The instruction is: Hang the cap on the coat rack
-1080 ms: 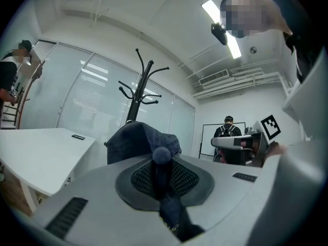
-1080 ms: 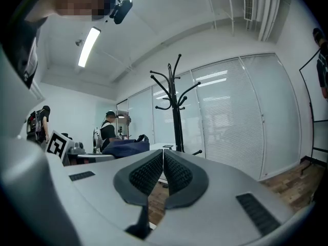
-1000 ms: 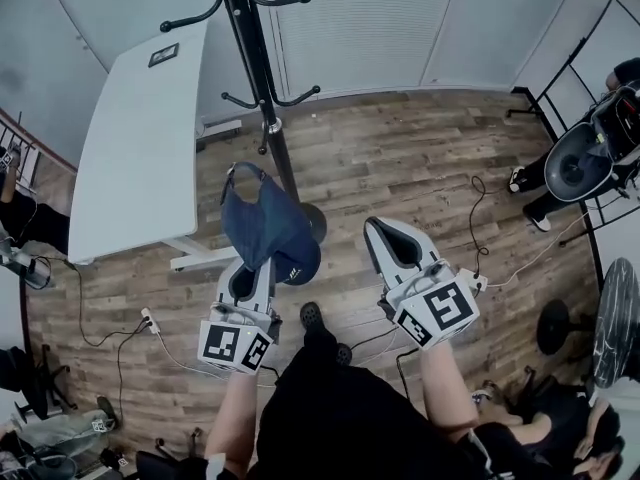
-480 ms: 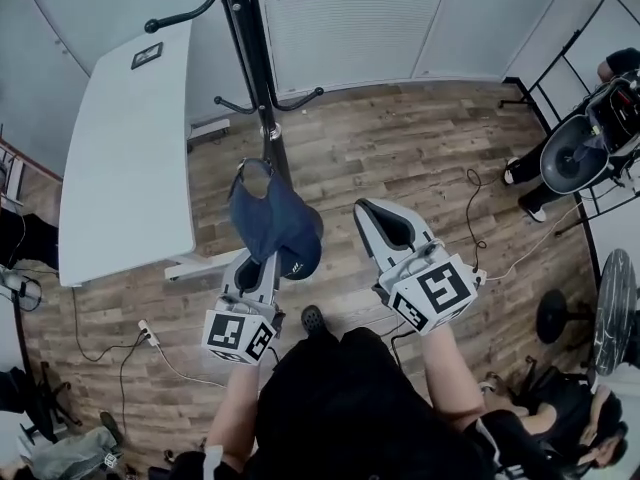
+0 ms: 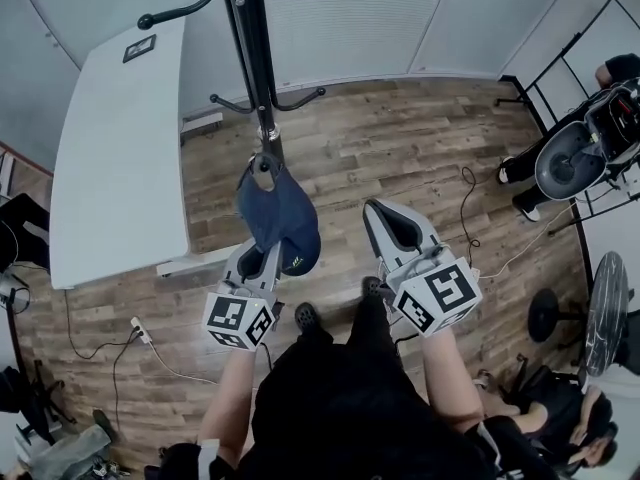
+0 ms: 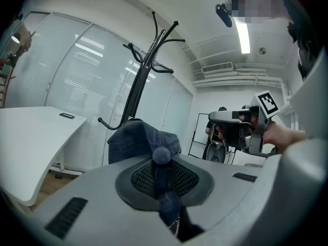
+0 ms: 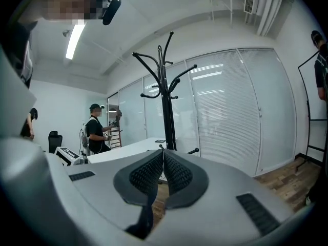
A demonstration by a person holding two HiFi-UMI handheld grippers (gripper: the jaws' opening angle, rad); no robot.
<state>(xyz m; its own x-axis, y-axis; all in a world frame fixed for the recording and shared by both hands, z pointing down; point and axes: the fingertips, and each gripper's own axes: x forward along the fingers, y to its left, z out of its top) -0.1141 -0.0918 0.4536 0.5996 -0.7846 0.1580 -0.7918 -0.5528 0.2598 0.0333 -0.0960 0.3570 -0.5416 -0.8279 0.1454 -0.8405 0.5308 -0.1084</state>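
A dark blue cap (image 5: 280, 218) hangs in the air in front of me, with my left gripper (image 5: 262, 258) shut on its cloth. In the left gripper view the cap (image 6: 146, 140) bulges above the pads and a fold of it runs down between them. The black coat rack (image 5: 255, 58) stands just beyond the cap, its curved hooks spreading at the top (image 6: 154, 50). My right gripper (image 5: 392, 230) is to the right of the cap, shut, with nothing between its jaws. In the right gripper view the coat rack (image 7: 165, 86) rises straight ahead.
A long white table (image 5: 120, 148) stands left of the rack. Cables (image 5: 480, 228) trail over the wooden floor. A person (image 7: 96, 129) stands at the far left of the room. A metal frame (image 5: 590, 58) and a fan (image 5: 600, 318) are at the right.
The cap and my left gripper have moved up and toward the coat rack's pole. The right gripper has stayed beside it.
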